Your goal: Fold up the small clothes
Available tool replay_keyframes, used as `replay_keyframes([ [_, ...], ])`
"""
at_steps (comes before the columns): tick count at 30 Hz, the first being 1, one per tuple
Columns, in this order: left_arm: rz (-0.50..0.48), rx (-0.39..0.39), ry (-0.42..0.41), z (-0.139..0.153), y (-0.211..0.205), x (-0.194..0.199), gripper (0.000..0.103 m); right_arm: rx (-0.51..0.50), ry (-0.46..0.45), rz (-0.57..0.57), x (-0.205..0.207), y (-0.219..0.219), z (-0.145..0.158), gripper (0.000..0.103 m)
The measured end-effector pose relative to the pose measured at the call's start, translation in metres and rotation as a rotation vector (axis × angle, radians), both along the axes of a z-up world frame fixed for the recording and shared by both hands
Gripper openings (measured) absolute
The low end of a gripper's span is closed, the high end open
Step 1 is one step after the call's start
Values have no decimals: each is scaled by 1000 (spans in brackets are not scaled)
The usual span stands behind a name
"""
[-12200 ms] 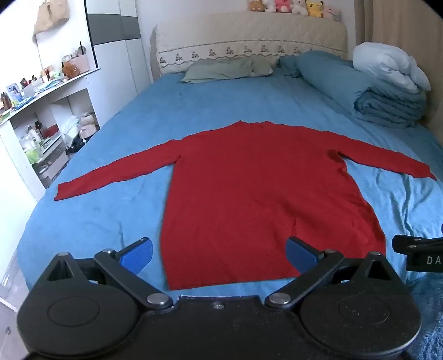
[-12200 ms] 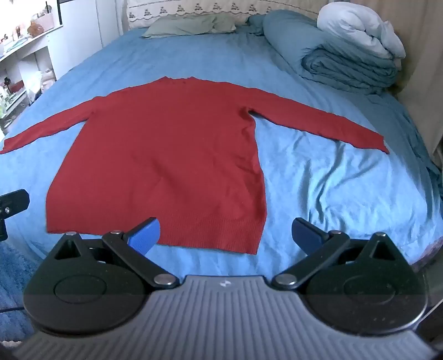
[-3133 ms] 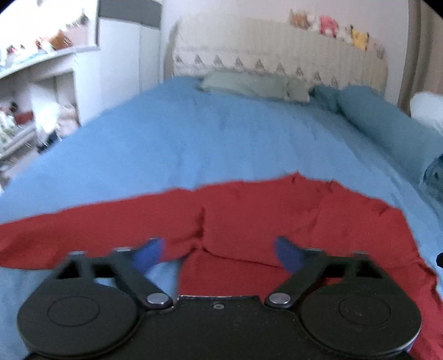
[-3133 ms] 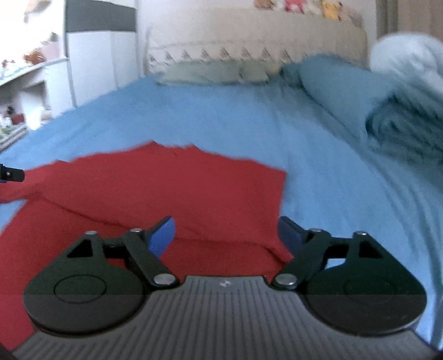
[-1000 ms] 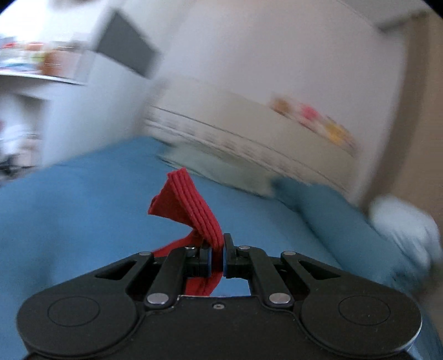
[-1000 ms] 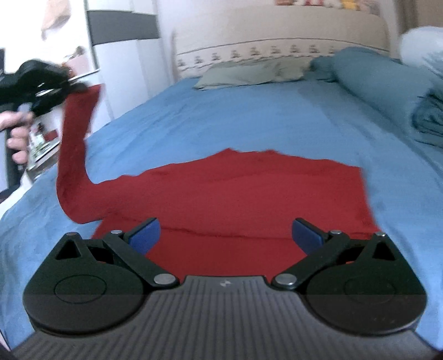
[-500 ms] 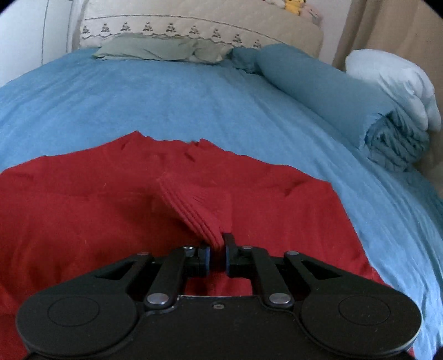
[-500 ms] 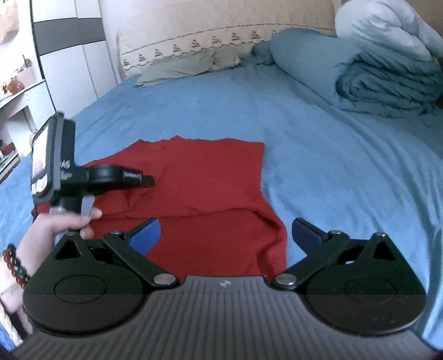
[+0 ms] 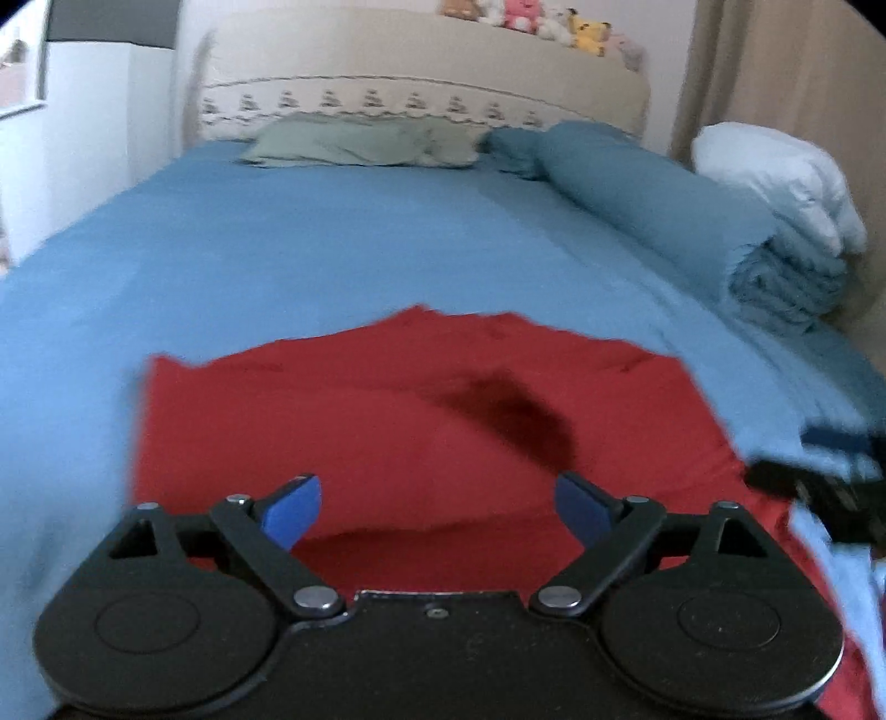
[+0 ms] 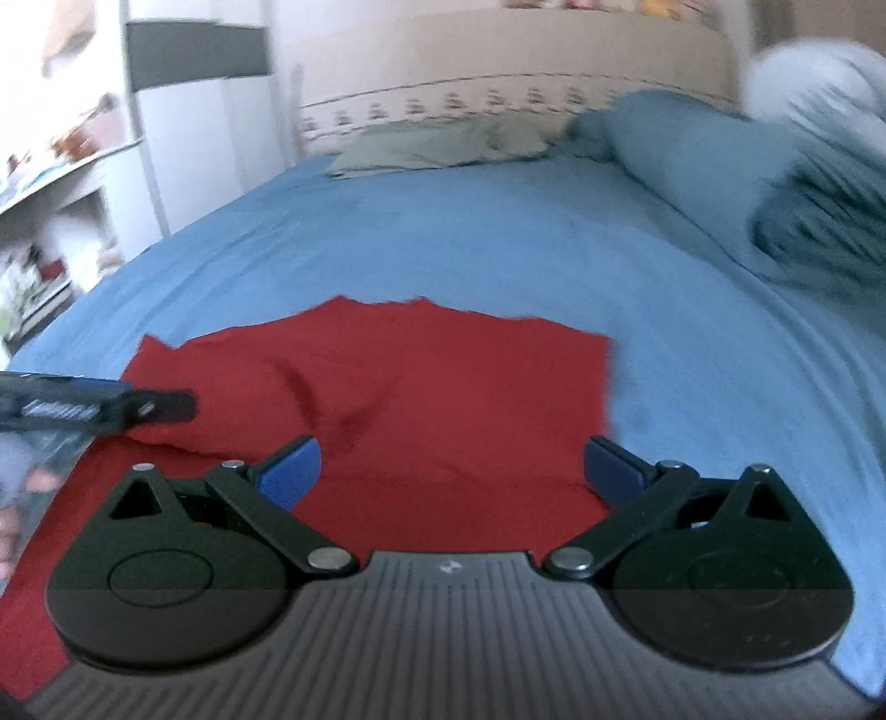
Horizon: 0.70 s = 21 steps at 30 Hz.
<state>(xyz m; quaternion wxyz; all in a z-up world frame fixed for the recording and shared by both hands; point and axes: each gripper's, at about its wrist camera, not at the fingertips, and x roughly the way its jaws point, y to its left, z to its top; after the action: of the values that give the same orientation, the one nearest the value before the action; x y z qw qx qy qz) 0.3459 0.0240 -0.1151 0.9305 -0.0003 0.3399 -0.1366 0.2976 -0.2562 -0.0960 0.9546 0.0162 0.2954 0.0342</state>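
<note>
Opening with nothing gripped, the left claw (image 9: 437, 512) and the wide, empty right claw (image 10: 451, 471) overlook the red sweater (image 9: 387, 421), bare bed (image 9: 310, 232) filling mid-frame beyond its far edge.

1. A bed (image 9: 332, 243) under a blue sheet fills the room; a cream headboard (image 9: 421, 83) with an embroidered band stands behind it
2. Plush toys (image 9: 531, 22) line its top; a grey-green pillow (image 9: 360, 141) lies below
3. Rolled blue duvet (image 9: 664, 205), white quilt (image 9: 775, 177), beige curtain (image 9: 786, 72) on one side; white wardrobe (image 10: 194, 111) and cluttered shelves (image 10: 50, 183) on the other
</note>
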Motion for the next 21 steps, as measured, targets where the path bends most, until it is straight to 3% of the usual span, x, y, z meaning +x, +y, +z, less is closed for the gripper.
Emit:
replay_keyframes([
  [3,75,27,-34,-7,19,-17,94,-65,16,30,28,37,-2,103],
  [6,133,-52,-35,-22,36,-30,94,-134,39,55,64,73,-8,103],
  [9,113,-77,20,-33,39,-27,94,-285,57,99,99,103,-22,83],
  [12,96,-76,3,-32,40,-26,94,-387,61,138,120,123,-41,73],
  [14,87,-80,4,-31,41,-25,94,-440,56,167,129,134,-54,56],
  [15,80,-90,5,-31,44,-27,94,-455,58,173,133,134,-60,32],
  [16,75,-97,4,-32,47,-28,94,-452,61,163,136,134,-63,25],
  [21,60,-83,-2,-35,47,-31,94,-203,47,-39,125,92,-57,26],
])
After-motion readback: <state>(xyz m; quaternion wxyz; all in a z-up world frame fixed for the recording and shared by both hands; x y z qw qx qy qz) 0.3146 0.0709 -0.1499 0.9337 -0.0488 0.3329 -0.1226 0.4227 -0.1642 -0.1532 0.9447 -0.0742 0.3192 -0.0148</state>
